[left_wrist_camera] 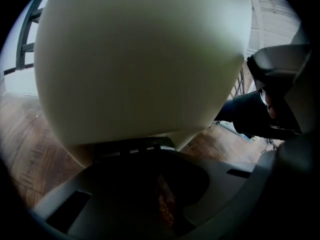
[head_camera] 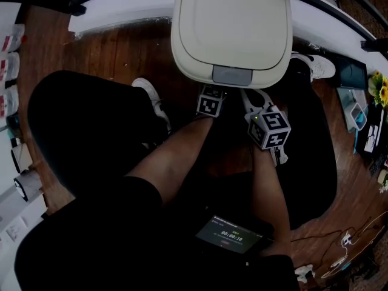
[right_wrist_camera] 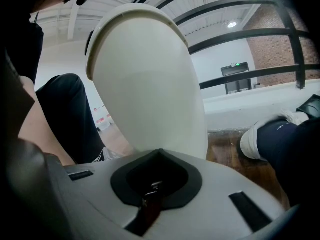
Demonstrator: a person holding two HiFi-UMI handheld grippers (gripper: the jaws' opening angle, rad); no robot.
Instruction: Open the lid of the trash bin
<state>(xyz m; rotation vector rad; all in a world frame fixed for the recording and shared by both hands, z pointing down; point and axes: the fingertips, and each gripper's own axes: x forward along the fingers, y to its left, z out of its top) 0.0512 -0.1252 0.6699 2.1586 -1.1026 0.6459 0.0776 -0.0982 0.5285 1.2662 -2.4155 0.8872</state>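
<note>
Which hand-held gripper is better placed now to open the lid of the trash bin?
Left, probably: the left hand-held gripper is close to the grey tab on the lid; the right hand-held gripper is farther back.

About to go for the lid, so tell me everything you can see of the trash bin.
The trash bin is cream, smooth plastic by its look, upright on the wood floor before a white ledge. Its rounded lid lies shut. A grey tab sits at the lid's front edge, nearest the person. The left gripper is close under that tab; whether it touches cannot be told.
</note>
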